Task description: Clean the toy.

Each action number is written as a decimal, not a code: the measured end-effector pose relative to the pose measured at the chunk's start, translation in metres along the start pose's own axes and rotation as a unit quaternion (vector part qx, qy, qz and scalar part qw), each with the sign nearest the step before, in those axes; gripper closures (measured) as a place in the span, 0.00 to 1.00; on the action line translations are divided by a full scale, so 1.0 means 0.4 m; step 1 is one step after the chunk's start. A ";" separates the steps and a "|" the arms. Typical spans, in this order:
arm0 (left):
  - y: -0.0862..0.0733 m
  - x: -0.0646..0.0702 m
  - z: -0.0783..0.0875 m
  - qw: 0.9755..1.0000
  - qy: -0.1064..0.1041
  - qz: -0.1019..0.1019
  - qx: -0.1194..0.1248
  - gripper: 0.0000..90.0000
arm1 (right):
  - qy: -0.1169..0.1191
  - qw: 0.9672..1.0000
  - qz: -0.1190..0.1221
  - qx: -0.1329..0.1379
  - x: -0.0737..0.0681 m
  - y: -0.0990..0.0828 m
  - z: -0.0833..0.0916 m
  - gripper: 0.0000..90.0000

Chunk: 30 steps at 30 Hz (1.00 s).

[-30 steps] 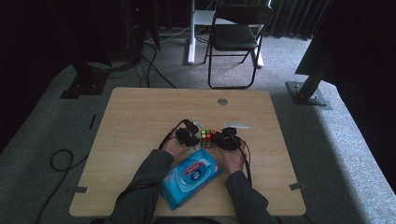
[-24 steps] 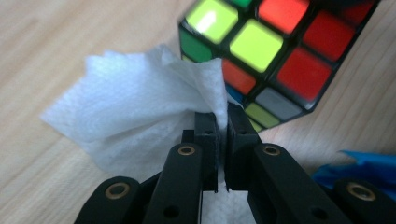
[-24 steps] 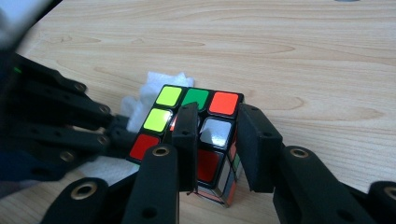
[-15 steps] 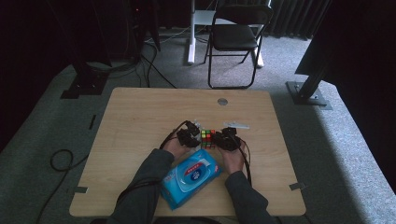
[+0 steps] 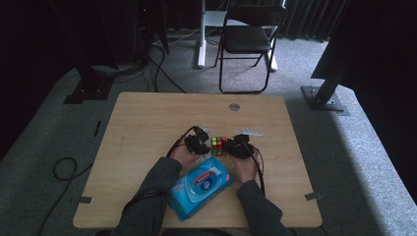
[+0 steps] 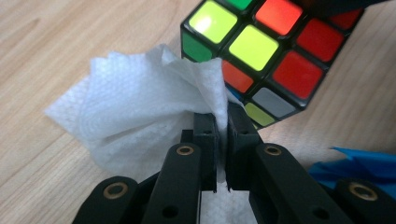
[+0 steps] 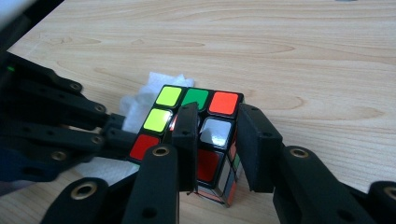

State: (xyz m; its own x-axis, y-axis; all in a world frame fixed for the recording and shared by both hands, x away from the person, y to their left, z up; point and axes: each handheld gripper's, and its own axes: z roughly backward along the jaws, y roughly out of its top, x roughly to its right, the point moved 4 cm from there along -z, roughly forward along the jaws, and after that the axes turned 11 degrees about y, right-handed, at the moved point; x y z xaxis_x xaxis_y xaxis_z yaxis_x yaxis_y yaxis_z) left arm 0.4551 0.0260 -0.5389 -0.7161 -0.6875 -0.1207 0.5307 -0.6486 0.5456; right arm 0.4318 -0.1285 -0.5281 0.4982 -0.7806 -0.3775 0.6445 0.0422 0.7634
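Observation:
A colour-tiled puzzle cube point(image 5: 219, 146) stands on the wooden table point(image 5: 147, 123) between my two grippers. My left gripper point(image 6: 222, 126) is shut on a crumpled white wipe point(image 6: 140, 116), which is pressed against the cube's point(image 6: 266, 56) lower side. In the high view the left gripper point(image 5: 206, 146) comes at the cube from the left. From the right, my right gripper point(image 7: 217, 140) is shut on the cube point(image 7: 196, 100), one jaw on each side of a corner. The wipe point(image 7: 140, 100) and the left gripper point(image 7: 60, 126) show behind the cube.
A blue pack of wet wipes point(image 5: 200, 187) lies between the person's forearms near the front edge; its corner point(image 6: 359, 163) is close to the left gripper. A small white scrap point(image 5: 248, 132) and a round metal cap point(image 5: 234, 106) lie farther back. A folding chair point(image 5: 248, 39) stands beyond the table.

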 end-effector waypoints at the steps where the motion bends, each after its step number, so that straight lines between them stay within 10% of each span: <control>1: 0.000 -0.001 0.006 1.000 0.000 0.001 0.005 0.95 | 0.000 1.000 0.000 0.000 0.000 0.000 0.000 0.78; 16: 0.011 0.010 0.077 0.999 -0.022 -0.005 0.048 0.95 | 0.000 1.000 0.001 -0.001 0.000 0.001 0.000 0.78; 30: -0.009 0.028 0.022 1.000 -0.007 -0.026 0.007 0.95 | 0.000 1.000 0.000 -0.001 0.000 0.001 0.000 0.78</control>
State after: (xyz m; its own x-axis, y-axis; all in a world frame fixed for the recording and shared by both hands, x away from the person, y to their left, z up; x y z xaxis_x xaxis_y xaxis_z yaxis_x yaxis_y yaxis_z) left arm 0.4413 0.0235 -0.5348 -0.7489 -0.6480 -0.1385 0.4861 -0.6793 0.5498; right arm 0.4320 -0.1285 -0.5279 0.4978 -0.7804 -0.3784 0.6467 0.0433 0.7616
